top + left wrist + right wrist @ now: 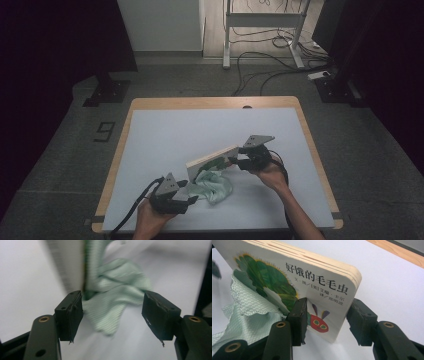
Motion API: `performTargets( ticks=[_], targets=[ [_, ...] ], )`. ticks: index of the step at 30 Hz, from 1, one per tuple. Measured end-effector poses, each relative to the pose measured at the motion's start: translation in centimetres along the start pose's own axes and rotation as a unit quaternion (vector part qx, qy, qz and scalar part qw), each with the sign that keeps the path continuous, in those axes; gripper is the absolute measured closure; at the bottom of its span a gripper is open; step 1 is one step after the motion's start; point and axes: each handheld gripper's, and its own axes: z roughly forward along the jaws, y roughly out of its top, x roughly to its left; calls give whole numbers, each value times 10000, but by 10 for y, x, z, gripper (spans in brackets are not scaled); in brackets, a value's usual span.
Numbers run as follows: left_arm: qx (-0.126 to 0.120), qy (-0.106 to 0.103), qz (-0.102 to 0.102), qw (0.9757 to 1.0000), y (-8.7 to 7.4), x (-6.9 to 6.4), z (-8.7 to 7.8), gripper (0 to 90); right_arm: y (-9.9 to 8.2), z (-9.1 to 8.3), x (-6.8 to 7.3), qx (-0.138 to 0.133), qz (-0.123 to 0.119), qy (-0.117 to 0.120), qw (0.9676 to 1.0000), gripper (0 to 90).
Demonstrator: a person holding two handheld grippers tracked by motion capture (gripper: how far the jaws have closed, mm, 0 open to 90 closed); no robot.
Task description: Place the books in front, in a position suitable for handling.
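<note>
A thick board book [212, 160] with a caterpillar cover [312, 272] stands tilted on its long edge near the middle of the white table. My right gripper [235, 161] is shut on the book's right end, one pad on the cover and the other behind it [327, 315]. A pale green cloth [215, 185] lies crumpled against the book's near side [249, 312]. My left gripper [192, 192] is at the cloth's left edge. Its jaws stand open [112, 315], with a fold of the cloth [112, 297] lying between and just beyond them, untouched by the pads.
The white mat [200, 125] covers a wooden table whose rim [215, 102] shows at the back and sides. On the floor beyond the table are a desk frame [262, 30] and loose cables [270, 65]; a dark stand base [107, 92] sits at the far left.
</note>
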Motion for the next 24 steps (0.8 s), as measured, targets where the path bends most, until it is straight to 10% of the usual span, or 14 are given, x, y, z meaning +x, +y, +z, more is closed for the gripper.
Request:
performTargets(
  ticks=[9,24],
  targets=[
    [94,-188,220,9995,12,-9,42,298,1,0,1,29,60,-35,10000,509],
    [545,263,143,9981,8,-5,76,448,2,3,0,28,134,-70,9999,508]
  ],
)
